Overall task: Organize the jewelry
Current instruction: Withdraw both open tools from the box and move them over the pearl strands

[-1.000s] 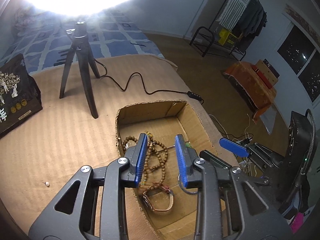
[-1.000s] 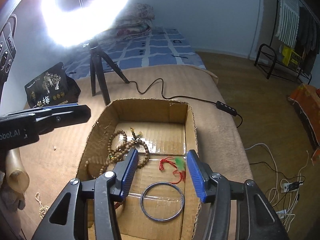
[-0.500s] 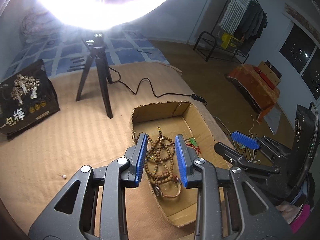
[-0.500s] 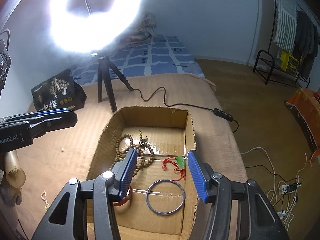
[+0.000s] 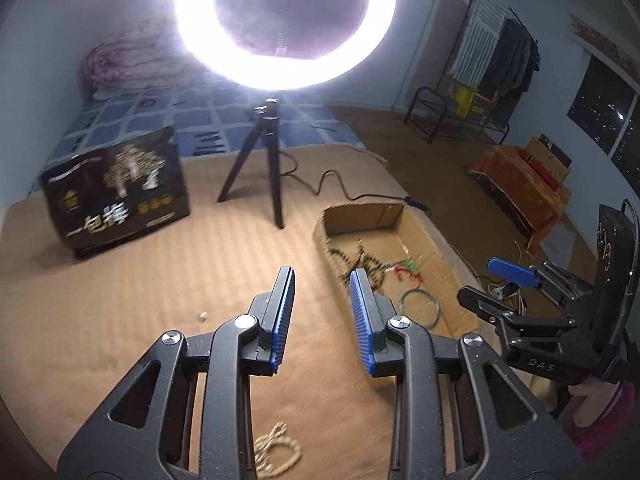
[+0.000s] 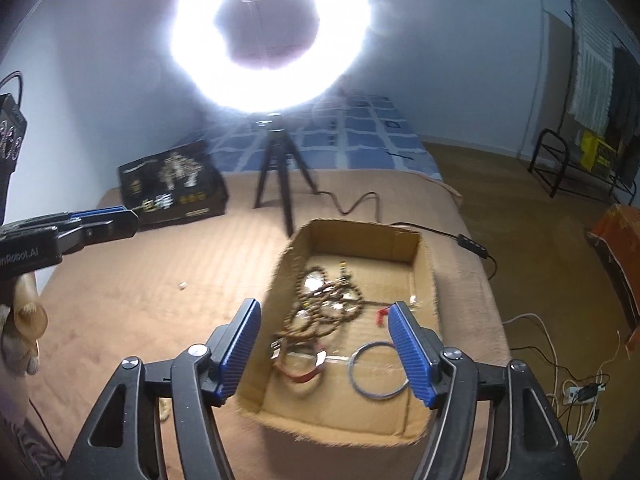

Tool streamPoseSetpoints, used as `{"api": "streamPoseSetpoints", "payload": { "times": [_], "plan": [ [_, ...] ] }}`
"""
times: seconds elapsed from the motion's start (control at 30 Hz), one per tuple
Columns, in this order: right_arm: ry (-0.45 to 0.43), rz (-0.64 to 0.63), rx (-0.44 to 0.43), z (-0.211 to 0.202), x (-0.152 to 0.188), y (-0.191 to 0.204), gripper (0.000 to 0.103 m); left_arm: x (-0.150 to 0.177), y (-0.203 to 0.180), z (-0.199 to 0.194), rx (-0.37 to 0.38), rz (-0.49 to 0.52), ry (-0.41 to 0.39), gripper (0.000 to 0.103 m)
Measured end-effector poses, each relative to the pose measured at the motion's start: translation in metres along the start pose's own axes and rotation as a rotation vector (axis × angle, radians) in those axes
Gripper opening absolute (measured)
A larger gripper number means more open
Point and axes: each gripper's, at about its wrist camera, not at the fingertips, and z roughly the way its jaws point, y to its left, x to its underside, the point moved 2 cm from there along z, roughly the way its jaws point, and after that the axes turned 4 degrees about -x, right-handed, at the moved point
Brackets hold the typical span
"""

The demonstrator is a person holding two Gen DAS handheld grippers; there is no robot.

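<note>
Both grippers have lifted back from the cardboard box, and the right one's jaws are spreading wider.

Held over the tan blanket (image 5: pixel 120 288), the left gripper (image 5: pixel 322 312) has its blue pads parted by a narrow gap with nothing between them; the box lies just to its right. The right gripper (image 6: pixel 325 344) hangs above the near end of the cardboard box (image 6: pixel 360 236), its jaws opening and empty. Inside the box, the brown bead strands (image 6: pixel 324 300) lie tangled toward the far left, a red cord (image 6: pixel 382 313) sits to their right, a red bracelet (image 6: pixel 298 372) and a thin metal bangle (image 6: pixel 376 372) rest at the near end. A pale bead string (image 5: pixel 276 448) lies on the blanket near the left gripper.
</note>
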Motion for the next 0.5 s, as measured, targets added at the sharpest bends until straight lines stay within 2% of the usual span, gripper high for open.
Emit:
{"api": "streamPoseSetpoints", "payload": {
  "times": [0.13,0.5],
  "plan": [
    [0.002,-0.037,-0.027,-0.006,0.011,0.025,0.075,0.018,0.018,-0.015,-0.03,-0.002,0.01,0.028],
    [0.111,-0.105,-0.132,0.007,0.056,0.084,0.075,0.074,0.073,-0.031,-0.059,-0.094,0.077,0.028]
  ]
}}
